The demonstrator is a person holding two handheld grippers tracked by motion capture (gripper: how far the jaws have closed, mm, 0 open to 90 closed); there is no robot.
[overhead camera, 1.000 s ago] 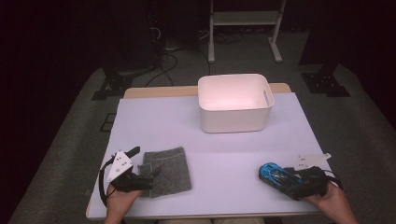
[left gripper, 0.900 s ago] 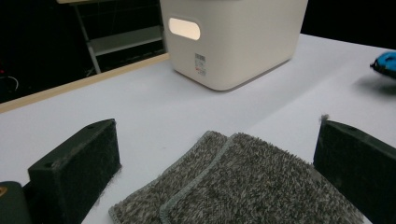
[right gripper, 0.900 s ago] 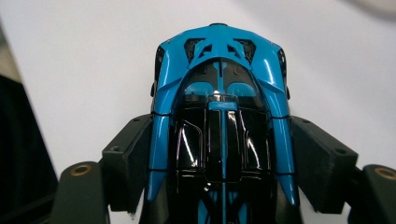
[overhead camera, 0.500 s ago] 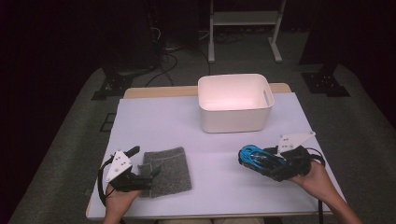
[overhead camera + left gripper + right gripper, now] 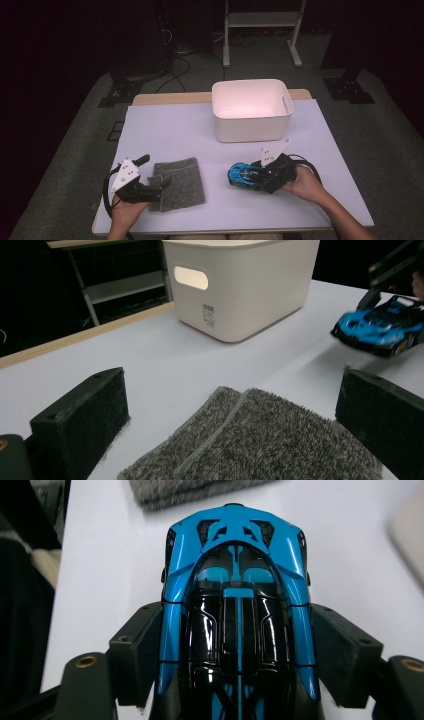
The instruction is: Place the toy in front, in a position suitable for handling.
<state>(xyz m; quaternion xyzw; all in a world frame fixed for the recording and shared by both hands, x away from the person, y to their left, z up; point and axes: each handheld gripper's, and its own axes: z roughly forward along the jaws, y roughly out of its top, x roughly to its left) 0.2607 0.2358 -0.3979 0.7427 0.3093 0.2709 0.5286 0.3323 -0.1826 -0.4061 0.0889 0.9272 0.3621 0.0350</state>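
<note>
Gripping blue toy car (image 5: 235,605), right gripper (image 5: 260,176) near bin (image 5: 251,131); left gripper (image 5: 155,187) jaws open over grey cloth (image 5: 180,182).

High overhead view, two close claw-mounted views

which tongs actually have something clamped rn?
The right tongs: their pads press both flanks of the blue toy car. The left tongs stand open, straddling the grey cloth's edge without pinching it.

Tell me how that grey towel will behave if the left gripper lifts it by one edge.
The folded grey towel looks soft and fuzzy, so it would probably droop and unfold. It likely weighs little. The open left gripper straddles its edge; the pile should give decent grip.
</note>
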